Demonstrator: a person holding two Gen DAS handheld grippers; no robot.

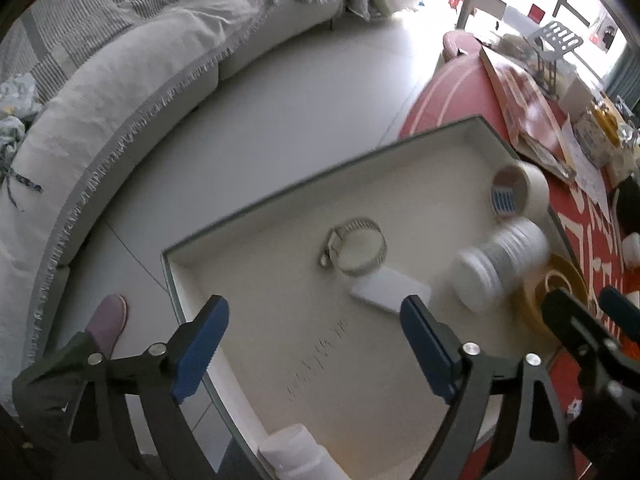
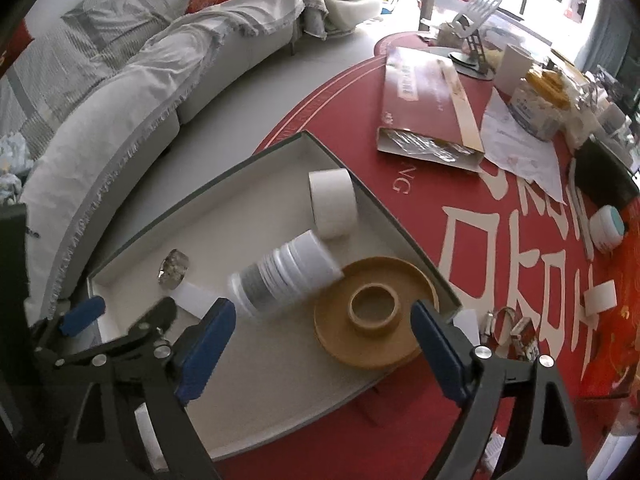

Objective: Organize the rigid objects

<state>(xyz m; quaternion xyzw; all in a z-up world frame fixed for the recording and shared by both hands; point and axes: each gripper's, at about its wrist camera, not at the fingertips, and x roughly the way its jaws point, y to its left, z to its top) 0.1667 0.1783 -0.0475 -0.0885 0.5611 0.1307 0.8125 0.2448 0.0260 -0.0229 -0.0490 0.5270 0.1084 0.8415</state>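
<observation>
A shallow white box lid (image 1: 248, 280) (image 2: 280, 360) lies on the red table. In it are a metal hose clamp (image 1: 356, 250) (image 2: 173, 269), a flat white block (image 1: 390, 292) (image 2: 195, 298), a tape roll (image 1: 520, 192) (image 2: 333, 202), a tan wooden disc (image 2: 374, 314) (image 1: 548, 296) and a white bottle (image 1: 498, 264) (image 2: 286, 272), blurred and lying on its side. Another white bottle (image 1: 296, 456) sits at the box's near edge. My left gripper (image 1: 314, 346) is open and empty above the box. My right gripper (image 2: 324, 350) is open and empty above the disc.
On the red table outside the box are a second hose clamp (image 2: 504, 324), a small white block (image 2: 600, 298), a white jar (image 2: 608, 226), a flat brown carton (image 2: 428, 108) and papers. A grey sofa (image 2: 120, 100) stands left of the table.
</observation>
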